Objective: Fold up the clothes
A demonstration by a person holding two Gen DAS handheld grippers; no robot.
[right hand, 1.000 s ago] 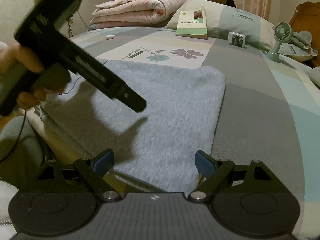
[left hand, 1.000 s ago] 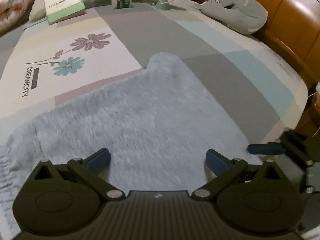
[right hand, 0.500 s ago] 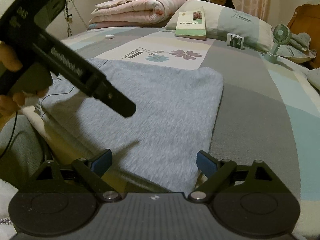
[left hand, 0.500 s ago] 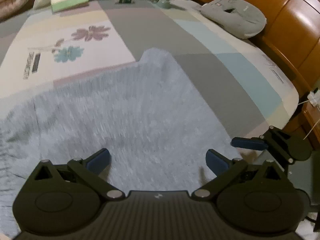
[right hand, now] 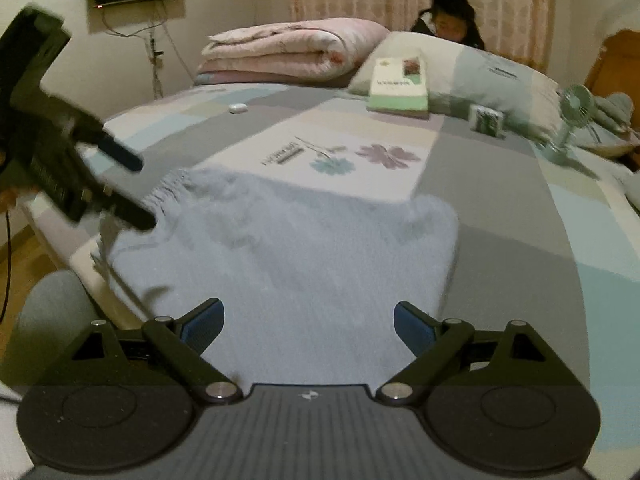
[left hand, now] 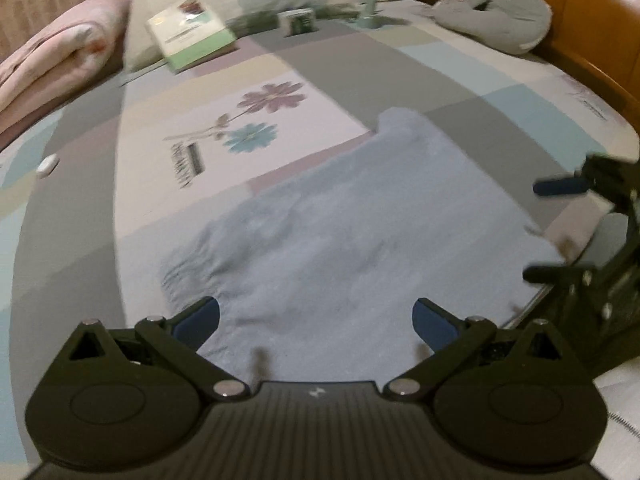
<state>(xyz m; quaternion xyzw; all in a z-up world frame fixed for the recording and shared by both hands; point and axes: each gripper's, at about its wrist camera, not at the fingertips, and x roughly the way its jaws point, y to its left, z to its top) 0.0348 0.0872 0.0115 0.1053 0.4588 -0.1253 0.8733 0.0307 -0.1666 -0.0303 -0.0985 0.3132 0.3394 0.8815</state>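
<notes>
A light blue fuzzy garment (left hand: 360, 232) lies spread flat on the bed near its front edge; it also shows in the right wrist view (right hand: 304, 248), with a gathered cuff or hem at its left end (right hand: 172, 188). My left gripper (left hand: 316, 320) is open and empty just above the garment's near part. My right gripper (right hand: 308, 322) is open and empty above the garment's near edge. Each gripper shows in the other's view: the right one at the right side (left hand: 560, 232), the left one at the left side (right hand: 136, 192), both open.
The patchwork bedsheet (left hand: 440, 80) has a flower print (left hand: 260, 116). A book (right hand: 400, 84) leans on a pillow, with a small box (right hand: 486, 120), a green desk fan (right hand: 568, 124), a folded pink quilt (right hand: 288, 52) and a grey cushion (left hand: 496, 20). A person (right hand: 450, 24) sits behind the pillow. A wooden headboard runs along the right.
Both grippers have pulled back and tilted up, so more of the bed shows. The garment's left end now looks gathered. Both grippers stay open.
</notes>
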